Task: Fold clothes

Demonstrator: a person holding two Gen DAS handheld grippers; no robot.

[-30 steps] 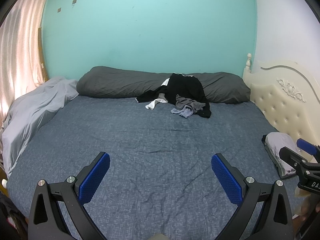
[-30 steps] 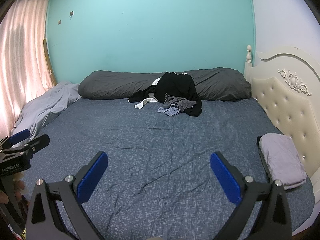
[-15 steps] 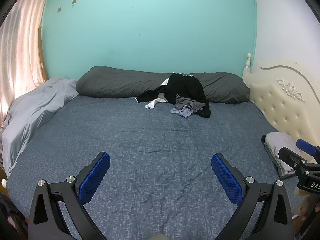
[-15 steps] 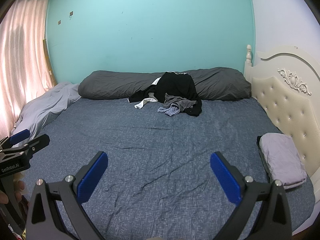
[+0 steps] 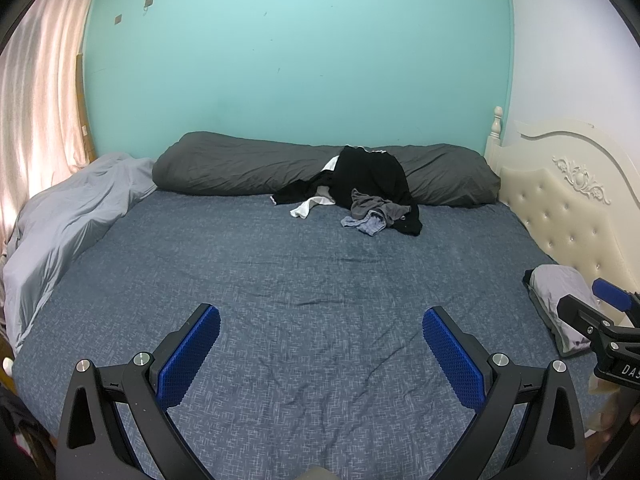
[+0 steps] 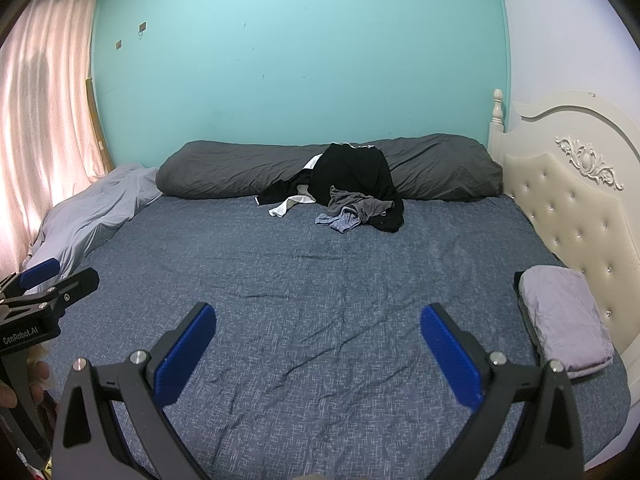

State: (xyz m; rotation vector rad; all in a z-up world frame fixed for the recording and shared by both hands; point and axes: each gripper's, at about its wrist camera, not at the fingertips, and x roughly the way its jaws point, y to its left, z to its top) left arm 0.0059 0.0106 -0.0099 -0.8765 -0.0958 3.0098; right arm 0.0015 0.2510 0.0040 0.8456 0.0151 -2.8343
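Evidently the folding is only starting: the left claw (image 5: 320, 344) and right claw (image 6: 318, 340) are hanging wide open and empty over the bed (image 6: 320, 280), while the pile of clothes (image 6: 344, 196) is lying far off against the dark bolster (image 6: 224, 168). Next, I judge, both are needing to reach there.

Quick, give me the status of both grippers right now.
Left gripper: open, holding nothing, above the bed sheet.
Right gripper: open, holding nothing, above the same sheet.

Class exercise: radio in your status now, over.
Left gripper and right gripper open, empty. Clothes pile unfolded, far across bed by grey bolster. Nothing between.
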